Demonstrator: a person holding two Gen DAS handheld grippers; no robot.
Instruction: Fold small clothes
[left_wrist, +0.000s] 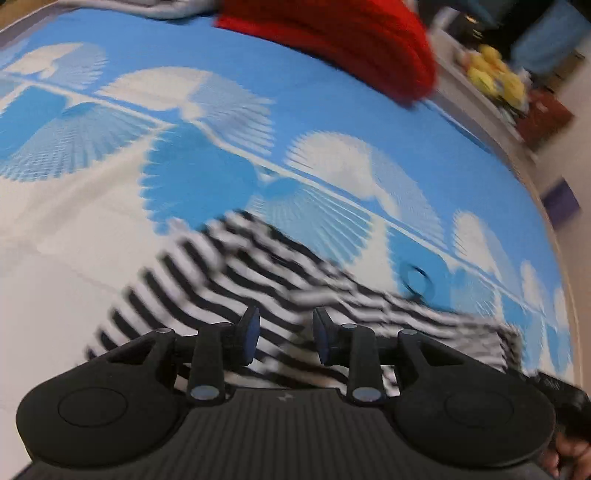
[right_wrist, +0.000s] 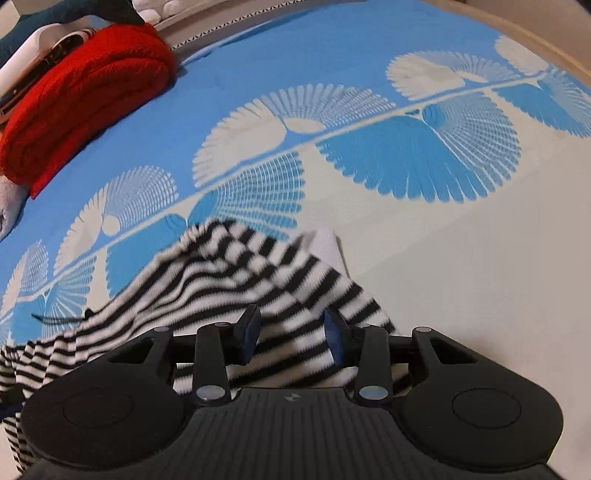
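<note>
Across the whole bed lies a bedsheet (right_wrist: 461, 280), bright blue on the far part with white fan-shaped prints, plain cream on the near part; it fills most of both wrist views. Toward the far edge sits a red blanket (right_wrist: 85, 96), thick and folded over on itself; in the left wrist view it shows again at the top (left_wrist: 332, 40), blurred. On the sheet, straddling the line where blue meets cream, lies the striped garment (right_wrist: 236, 280), black and white in narrow bands, rumpled and partly doubled over, with one plain white corner sticking up at its far side; in the left wrist view the same cloth (left_wrist: 236, 280) is smeared by motion blur, so its folds are hard to read. Just above the near part of the cloth hangs the left gripper (left_wrist: 283, 339), its two dark blue-padded fingers spread well apart with stripes showing in the gap; nothing is pinched between them, and I cannot tell whether the tips touch the fabric. Likewise the right gripper (right_wrist: 291, 338) hovers over its own end of the garment, fingers parted wide, gripping nothing. Beside the cloth, on the blue, lies a thin black cord (left_wrist: 417, 280).
</note>
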